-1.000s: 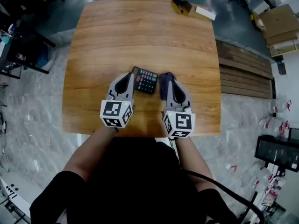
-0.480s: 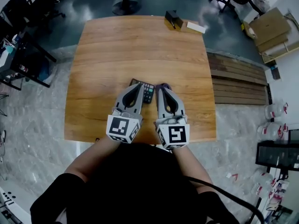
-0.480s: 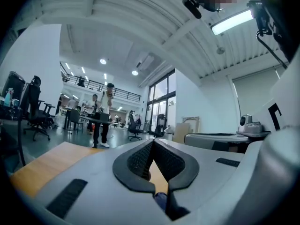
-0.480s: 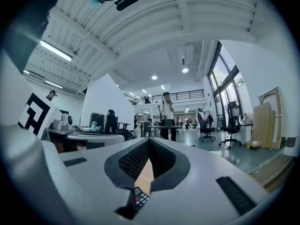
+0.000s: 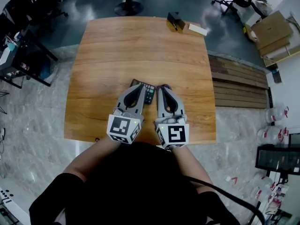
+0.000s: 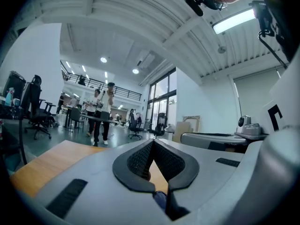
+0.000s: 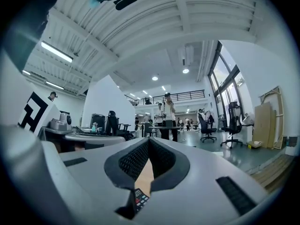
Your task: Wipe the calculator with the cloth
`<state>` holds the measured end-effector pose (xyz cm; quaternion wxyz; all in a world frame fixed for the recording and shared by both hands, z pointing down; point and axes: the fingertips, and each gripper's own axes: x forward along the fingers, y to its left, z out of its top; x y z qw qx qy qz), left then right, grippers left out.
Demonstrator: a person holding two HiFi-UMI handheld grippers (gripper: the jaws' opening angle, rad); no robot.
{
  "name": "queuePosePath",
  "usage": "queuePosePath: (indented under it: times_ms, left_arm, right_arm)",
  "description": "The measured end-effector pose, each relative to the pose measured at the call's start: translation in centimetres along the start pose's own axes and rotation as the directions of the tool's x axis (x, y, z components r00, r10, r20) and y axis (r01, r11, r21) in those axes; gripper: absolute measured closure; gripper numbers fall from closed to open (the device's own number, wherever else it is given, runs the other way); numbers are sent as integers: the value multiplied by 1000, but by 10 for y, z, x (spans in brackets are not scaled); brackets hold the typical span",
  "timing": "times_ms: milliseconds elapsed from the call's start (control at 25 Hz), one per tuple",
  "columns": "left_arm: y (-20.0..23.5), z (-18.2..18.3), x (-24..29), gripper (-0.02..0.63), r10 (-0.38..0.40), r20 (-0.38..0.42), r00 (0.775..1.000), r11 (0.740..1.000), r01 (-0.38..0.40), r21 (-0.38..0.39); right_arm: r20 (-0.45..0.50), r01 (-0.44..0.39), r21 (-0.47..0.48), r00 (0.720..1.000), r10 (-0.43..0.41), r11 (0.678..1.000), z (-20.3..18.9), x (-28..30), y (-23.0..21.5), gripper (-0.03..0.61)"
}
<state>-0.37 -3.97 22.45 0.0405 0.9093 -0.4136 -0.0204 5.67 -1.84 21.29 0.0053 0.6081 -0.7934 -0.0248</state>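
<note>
Calculator [image 7: 139, 199] shows in right gripper view, not left.

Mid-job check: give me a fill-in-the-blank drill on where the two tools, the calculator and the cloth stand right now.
1. The left tool and the right tool both have their jaws ____, with nothing held.
2. In the head view the calculator lies to the ____ of the cloth.
3. Both things rest on a ____ table.
Missing words: shut; left; wooden.
</note>
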Motion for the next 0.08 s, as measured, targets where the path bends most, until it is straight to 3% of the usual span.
queuePosePath:
  times_ms: [80]
  left_arm:
    - [0,1,0,606,3,-5,1000,1000,-3,-7]
  right_arm:
    - [11,-3,1,1000,3,1000,1,0,0,563]
